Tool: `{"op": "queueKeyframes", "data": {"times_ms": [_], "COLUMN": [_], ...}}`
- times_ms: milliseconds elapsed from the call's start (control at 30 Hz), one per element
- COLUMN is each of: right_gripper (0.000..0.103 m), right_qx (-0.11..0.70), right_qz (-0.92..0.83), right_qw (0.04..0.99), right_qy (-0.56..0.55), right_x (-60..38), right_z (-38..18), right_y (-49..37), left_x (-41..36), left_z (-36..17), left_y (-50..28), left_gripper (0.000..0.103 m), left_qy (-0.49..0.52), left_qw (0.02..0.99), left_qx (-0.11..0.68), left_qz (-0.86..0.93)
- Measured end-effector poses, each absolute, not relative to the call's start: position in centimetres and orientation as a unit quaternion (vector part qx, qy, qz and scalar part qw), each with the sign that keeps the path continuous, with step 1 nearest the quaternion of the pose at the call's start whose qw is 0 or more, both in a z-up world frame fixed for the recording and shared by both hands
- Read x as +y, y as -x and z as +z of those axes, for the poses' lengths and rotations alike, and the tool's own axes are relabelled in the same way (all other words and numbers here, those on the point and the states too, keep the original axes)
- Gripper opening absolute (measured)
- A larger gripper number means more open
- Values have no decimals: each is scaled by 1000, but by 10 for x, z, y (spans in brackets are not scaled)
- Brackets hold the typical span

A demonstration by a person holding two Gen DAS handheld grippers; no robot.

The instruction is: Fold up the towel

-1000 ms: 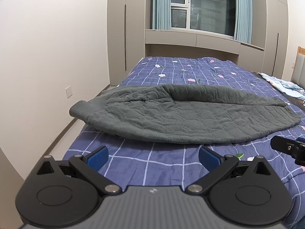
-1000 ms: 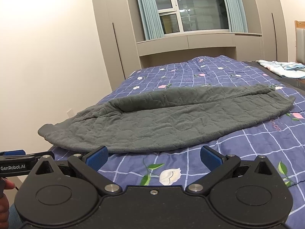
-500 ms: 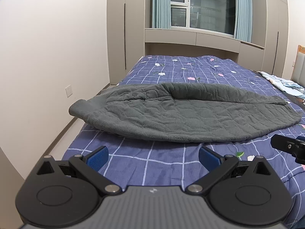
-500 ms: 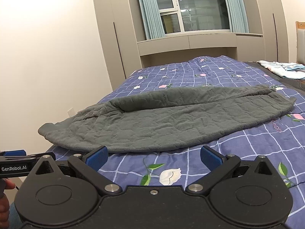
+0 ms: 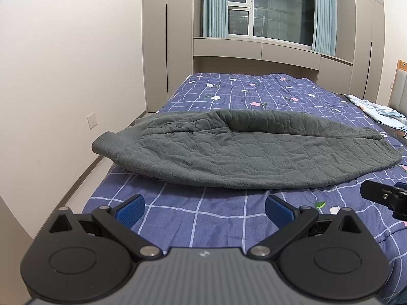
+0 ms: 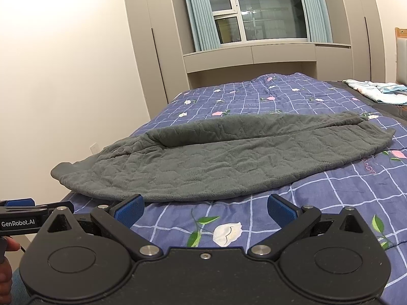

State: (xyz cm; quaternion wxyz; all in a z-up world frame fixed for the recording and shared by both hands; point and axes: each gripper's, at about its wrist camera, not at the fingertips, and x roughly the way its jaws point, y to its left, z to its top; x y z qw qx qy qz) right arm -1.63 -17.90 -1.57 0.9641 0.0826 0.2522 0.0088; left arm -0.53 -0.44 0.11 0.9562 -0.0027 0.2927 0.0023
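Observation:
A dark grey quilted towel [image 5: 241, 152] lies stretched across the bed, folded lengthwise, with its left end hanging a little past the bed's left edge. In the right wrist view the same towel [image 6: 216, 157] runs from lower left to upper right. My left gripper [image 5: 203, 208] hovers open just short of the towel's near edge, nothing between its blue pads. My right gripper [image 6: 204, 209] is also open and empty, its left pad close to the towel's near hem. Each gripper shows at the edge of the other's view: right gripper [image 5: 384, 197], left gripper [image 6: 25, 216].
The bed [image 5: 178, 211] has a blue checked cover with flowers. A light blue cloth [image 6: 376, 90] lies at its far right. A wall with a socket [image 5: 91, 120] and a strip of floor run along the left. Cabinets and a window [image 5: 267, 12] stand beyond. A hand [image 6: 5, 267] shows lower left.
Both grippers have drifted slightly, so the towel sits a bit higher in the left view and nearer the pads in the right view. The towel has not moved; both stay open.

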Motion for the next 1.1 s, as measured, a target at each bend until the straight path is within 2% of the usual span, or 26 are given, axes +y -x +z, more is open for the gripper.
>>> {"op": "queueKeyframes", "data": {"times_ms": [767,1100], "right_gripper": [103,103], "right_qx": [254,281], "right_qz": [10,11], "right_qw": [964,957], "right_qy": [-81,-66], "right_x": [-178,-172], "right_z": [-17,-22], "right_y": [15,10], "left_x": [-4,-3], "left_z": [1,-2], "left_y": [5,-1], "left_gripper": [103,102], "left_qy": [2,2], "left_qw": [956,948], "left_qx": [294,318], "left_qz": [2,0]}}
